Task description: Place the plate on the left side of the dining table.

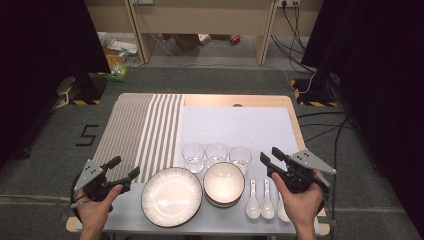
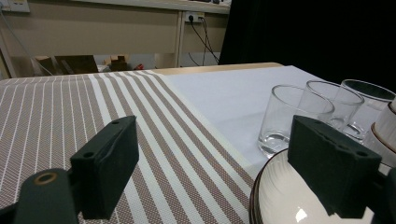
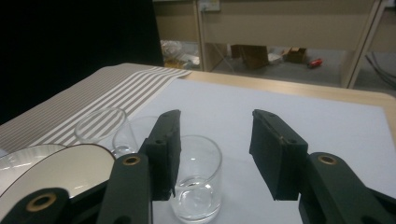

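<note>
While both hands sit at the bottom of the high view, the left gripper [image 1: 125, 168] at lower left has its jaws spread wide with nothing between them, hovering over the near end of the brown-and-cream striped fabric placemat [image 1: 142, 127], just left of the large white round ceramic plate with a dark rim [image 1: 171, 196]. In the left gripper view that plate's rim [image 2: 268, 186] lies under the right-hand jaw, lower right of frame. The right gripper [image 1: 270, 156] at lower right is partly open and empty, jaws pointing toward the row of three clear glass tumblers [image 1: 216, 155] mid-frame on the pale lilac table mat [image 1: 235, 125]; the nearest tumbler [image 3: 198, 179] sits bottom centre of the right gripper view, just ahead of the left-hand jaw, not gripped. A stack of white round bowls with dark rims [image 1: 223, 183] sits right of the plate, and three white ceramic soup spoons [image 1: 260, 200] lie just left of the right hand [image 1: 300, 205].
</note>
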`<state>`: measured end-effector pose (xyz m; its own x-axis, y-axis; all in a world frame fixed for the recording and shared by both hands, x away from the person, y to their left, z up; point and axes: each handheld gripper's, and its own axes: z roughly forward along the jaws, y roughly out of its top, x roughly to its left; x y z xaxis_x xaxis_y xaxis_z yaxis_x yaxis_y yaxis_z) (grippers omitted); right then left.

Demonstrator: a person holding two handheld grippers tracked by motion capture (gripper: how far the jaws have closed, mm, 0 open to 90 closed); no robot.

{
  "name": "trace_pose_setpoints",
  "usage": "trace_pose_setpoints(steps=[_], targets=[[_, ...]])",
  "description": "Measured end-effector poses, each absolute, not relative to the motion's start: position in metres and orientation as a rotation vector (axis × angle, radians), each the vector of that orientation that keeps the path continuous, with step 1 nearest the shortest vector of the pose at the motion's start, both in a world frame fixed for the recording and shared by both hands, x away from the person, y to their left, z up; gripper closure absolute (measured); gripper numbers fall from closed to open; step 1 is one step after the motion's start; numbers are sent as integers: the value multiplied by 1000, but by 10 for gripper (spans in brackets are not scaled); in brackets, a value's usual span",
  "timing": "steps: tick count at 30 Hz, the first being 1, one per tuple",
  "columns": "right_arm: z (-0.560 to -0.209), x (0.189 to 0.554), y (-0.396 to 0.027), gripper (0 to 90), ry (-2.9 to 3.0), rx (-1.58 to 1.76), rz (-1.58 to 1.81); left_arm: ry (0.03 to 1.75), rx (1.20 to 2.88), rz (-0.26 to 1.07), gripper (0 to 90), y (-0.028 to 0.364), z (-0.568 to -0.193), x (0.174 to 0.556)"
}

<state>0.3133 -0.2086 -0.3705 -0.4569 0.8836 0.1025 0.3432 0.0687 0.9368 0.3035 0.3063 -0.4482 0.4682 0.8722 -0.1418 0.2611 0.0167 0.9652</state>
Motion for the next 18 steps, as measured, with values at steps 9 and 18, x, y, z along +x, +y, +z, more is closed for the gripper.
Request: trace_pose_setpoints(steps=[9, 18], targets=[[-364, 309, -216, 536, 1794, 1224, 1400, 1035, 1528, 632, 162, 305, -448, 303], [-361, 305, -206, 550, 1836, 1178, 1406, 1028, 1541, 627, 163, 304, -447, 303]])
